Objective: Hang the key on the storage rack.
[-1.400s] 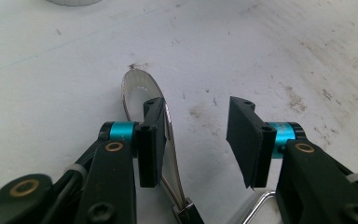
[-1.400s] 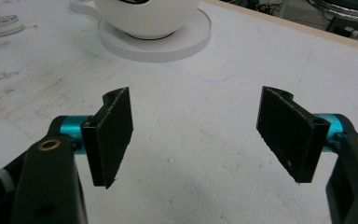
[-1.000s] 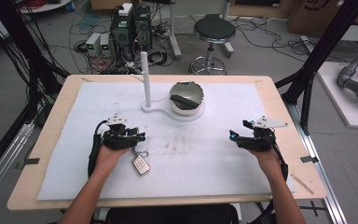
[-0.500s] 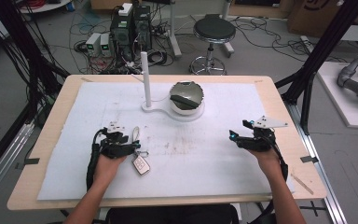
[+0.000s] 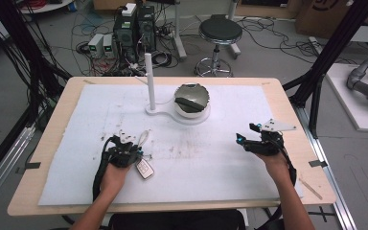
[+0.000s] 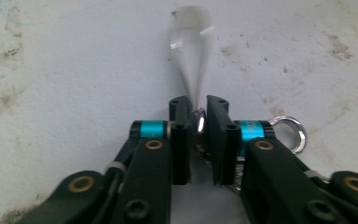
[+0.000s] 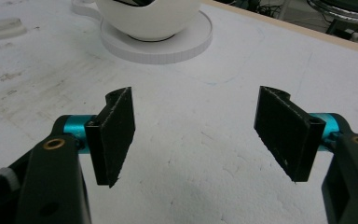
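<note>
On a white-covered counter (image 5: 220, 182), a person seated at its near edge works with a claw in each hand. The left claw (image 6: 198, 122) rests low on the sheet at the near left, its jaws drawn almost together and clamped on the metal end of a clear teardrop loop (image 6: 191, 51) that lies flat on the stained surface ahead of it. A silver key ring (image 6: 291, 133) lies just beside the right-hand jaw, and a key fob (image 5: 144, 168) sits on the sheet next to the left hand (image 5: 112, 177). The right claw (image 7: 196, 130) is held at the near right with its jaws wide apart and nothing between them. Farther back, near the counter's middle, a white bowl (image 5: 191, 101) stands on a round white base beside an upright white post (image 5: 149, 79).
</note>
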### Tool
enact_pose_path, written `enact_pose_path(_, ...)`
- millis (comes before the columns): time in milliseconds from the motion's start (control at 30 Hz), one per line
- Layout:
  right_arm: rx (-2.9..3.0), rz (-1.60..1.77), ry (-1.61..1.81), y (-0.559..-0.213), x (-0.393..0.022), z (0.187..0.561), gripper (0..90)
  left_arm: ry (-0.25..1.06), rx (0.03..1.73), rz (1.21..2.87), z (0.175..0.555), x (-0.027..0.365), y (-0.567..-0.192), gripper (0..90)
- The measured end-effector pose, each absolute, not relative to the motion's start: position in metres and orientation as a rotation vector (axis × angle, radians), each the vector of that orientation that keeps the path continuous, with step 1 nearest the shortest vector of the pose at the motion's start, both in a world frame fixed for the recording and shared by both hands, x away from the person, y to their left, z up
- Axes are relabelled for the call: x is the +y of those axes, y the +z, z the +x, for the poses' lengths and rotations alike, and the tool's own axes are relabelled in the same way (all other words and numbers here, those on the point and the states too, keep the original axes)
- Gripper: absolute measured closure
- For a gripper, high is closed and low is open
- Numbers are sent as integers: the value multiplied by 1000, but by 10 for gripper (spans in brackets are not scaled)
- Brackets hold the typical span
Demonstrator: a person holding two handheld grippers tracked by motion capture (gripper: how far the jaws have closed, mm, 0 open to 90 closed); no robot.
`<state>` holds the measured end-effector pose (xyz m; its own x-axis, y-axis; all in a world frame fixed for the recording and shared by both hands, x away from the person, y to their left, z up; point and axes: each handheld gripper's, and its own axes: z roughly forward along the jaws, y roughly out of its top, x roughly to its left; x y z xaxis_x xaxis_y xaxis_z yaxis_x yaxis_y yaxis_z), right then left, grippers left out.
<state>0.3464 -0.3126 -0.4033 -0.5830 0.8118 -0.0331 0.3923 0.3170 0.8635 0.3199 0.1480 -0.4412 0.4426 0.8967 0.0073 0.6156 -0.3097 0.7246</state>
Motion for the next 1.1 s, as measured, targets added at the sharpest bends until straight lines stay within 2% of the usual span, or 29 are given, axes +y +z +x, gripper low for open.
enact_pose_path(233, 2119, 1058, 1198, -403, -313, 346, 294, 472, 1281, 1986, 323, 156, -442, 813)
enact_pose_path(333, 2116, 1060, 1202, -403, -314, 346, 294, 433, 1274, 1900, 325, 161, -438, 814)
enact_pose_path(667, 2113, 1067, 1198, -403, -315, 346, 294, 450, 1173, 1720, 325, 176, -408, 814)
enact_pose_path(1100, 2105, 1067, 1203, -402, -314, 346, 294, 559, 1060, 1588, 331, 183, -356, 814)
